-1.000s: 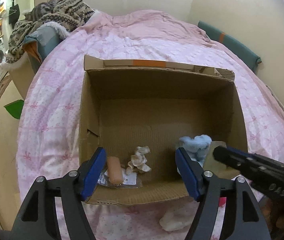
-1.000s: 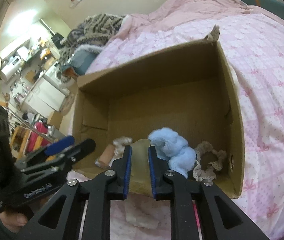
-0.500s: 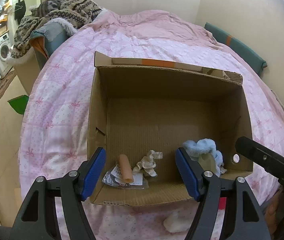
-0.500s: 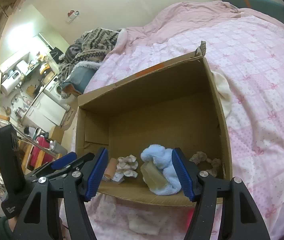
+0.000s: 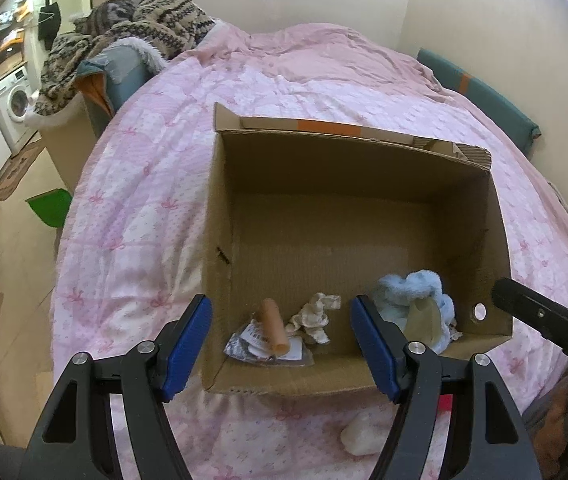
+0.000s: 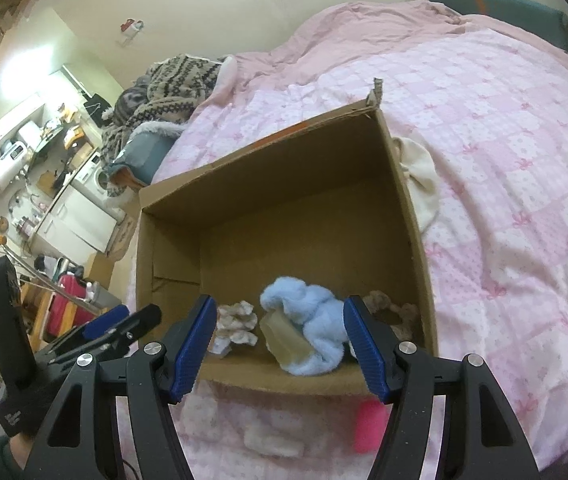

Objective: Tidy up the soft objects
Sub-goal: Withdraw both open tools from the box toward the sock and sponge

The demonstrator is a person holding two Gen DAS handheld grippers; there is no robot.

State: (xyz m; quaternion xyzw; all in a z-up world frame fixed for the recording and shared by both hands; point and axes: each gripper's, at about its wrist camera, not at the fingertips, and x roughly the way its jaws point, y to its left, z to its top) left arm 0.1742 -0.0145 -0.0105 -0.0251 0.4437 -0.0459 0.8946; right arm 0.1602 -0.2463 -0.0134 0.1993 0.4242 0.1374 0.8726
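Cardboard box (image 5: 220, 208), open-topped, sits on a pink quilted bed (image 5: 136, 184); contents gathered along its near wall. Item one: pale blue plush cloth (image 6: 315, 320), bunched, with a translucent yellowish block (image 6: 285, 340) resting against it; judged light, limp and compressible, best pinched at a raised fold on top, not at the slick block. Item two: crumpled cream fabric scrap (image 5: 313, 316), judged feather-light and easily snagged. Item three: tan cylindrical piece (image 5: 272, 326) lying on a clear plastic packet (image 5: 260, 344), the packet likely slippery. Item four: beige frilled scrunchie (image 6: 391, 312) in the right near corner, soft, best taken by its ring. Outside the box: a white soft lump (image 5: 361, 436) on the quilt just before the near wall, a pink object (image 6: 369, 426) beside it, and a cream fabric piece (image 6: 417, 176) against the box's right outer wall; these appear not yet stowed. Left gripper (image 5: 282, 346) hovers over the near edge, jaws spread wide, holding nothing. Right gripper (image 6: 280, 350) likewise hovers, jaws spread, empty, framing the blue cloth without touching it.
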